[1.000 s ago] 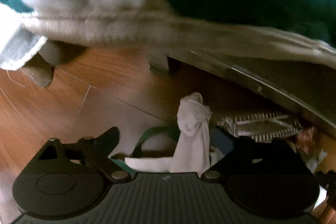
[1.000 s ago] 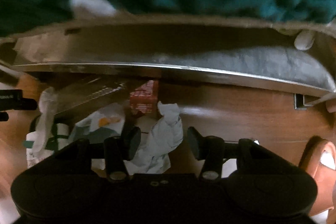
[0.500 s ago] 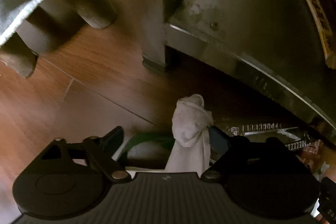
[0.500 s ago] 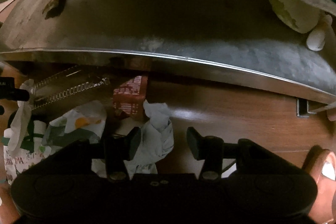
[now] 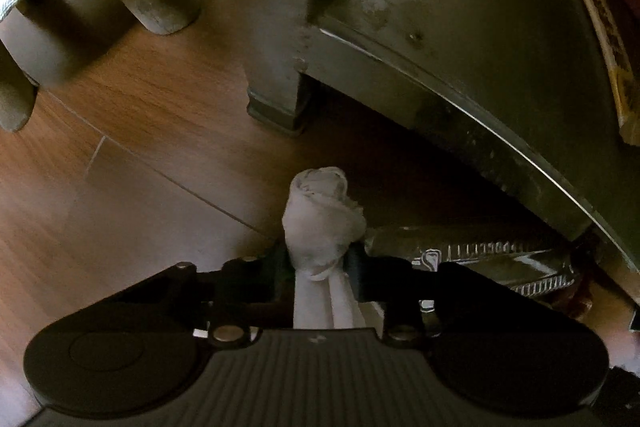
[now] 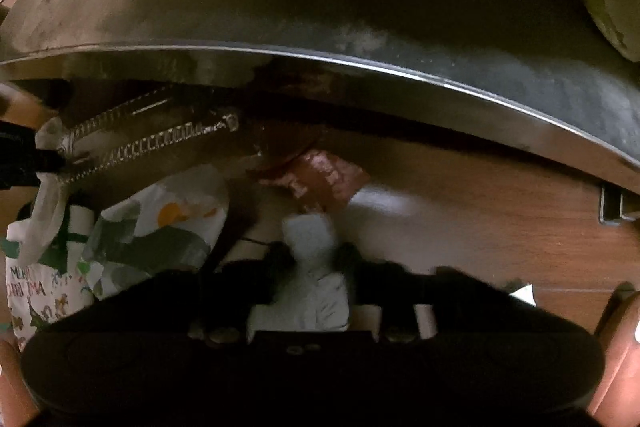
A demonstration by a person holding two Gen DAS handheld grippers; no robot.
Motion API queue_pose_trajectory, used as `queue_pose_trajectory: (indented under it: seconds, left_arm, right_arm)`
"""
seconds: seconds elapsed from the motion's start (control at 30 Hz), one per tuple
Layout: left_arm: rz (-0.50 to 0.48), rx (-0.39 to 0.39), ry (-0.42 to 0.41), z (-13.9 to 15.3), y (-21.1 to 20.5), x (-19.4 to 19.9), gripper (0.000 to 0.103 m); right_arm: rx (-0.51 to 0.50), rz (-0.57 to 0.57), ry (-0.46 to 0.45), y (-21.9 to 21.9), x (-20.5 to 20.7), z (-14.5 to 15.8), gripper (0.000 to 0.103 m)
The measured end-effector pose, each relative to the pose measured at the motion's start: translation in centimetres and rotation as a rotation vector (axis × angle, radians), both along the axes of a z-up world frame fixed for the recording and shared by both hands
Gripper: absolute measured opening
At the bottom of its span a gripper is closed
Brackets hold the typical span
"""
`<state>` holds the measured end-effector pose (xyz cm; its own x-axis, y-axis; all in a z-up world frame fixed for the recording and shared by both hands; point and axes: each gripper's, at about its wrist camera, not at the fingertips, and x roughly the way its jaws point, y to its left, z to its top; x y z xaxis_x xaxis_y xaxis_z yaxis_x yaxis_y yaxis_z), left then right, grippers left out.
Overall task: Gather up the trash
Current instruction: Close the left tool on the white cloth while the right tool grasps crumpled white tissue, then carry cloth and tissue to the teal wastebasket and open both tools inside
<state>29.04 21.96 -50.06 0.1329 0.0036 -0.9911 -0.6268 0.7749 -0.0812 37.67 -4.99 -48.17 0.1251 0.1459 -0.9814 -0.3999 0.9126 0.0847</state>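
Both grippers have dropped toward the wood floor (image 5: 132,131) since the earlier frames. Left gripper (image 5: 318,259): jaws closing, pinching a twisted white tissue (image 5: 322,215) between them. Right gripper (image 6: 312,259): jaws closing around a crumpled pale paper wad (image 6: 310,239); printed wrappers (image 6: 160,227) lie to its left.

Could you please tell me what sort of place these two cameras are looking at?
Probably the floor of a home, seen low beside furniture: wood-look floorboards, a metal furniture leg, and litter such as a crumpled tissue and a printed wrapper.
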Motion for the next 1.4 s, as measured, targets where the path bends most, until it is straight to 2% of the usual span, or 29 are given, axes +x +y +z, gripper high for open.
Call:
queue_pose_trajectory:
  seconds: [0.23, 0.47, 0.57, 0.77, 0.97, 1.27, 1.4]
  left_arm:
    - [0.014, -0.007, 0.024, 1.2, 0.3, 0.2, 0.018]
    - [0.039, 0.002, 0.052, 4.5, -0.3, 0.0, 0.016]
    - [0.066, -0.012, 0.044, 6.8, -0.6, -0.7, 0.016]
    - [0.081, -0.016, 0.023, 13.1, -2.1, -2.4, 0.016]
    - [0.085, -0.019, -0.041, 20.4, -4.5, -5.0, 0.016]
    - [0.032, -0.009, -0.182, 32.4, -7.5, -9.3, 0.016]
    - [-0.004, -0.004, -0.274, 38.0, -8.4, -10.5, 0.016]
  right_arm:
    - [0.027, -0.055, -0.013, -0.4, -0.5, 1.8, 0.022]
    - [0.073, -0.102, -0.043, -1.8, -0.7, 6.2, 0.022]
    - [0.089, -0.113, -0.055, -2.5, -1.2, 8.7, 0.021]
    - [0.118, -0.115, -0.083, -3.2, -3.2, 14.0, 0.021]
    - [0.179, -0.126, -0.123, -4.6, -5.1, 20.4, 0.021]
    - [0.260, -0.044, -0.224, -6.7, -8.9, 31.6, 0.021]
    - [0.311, -0.003, -0.274, -7.4, -10.0, 37.0, 0.021]
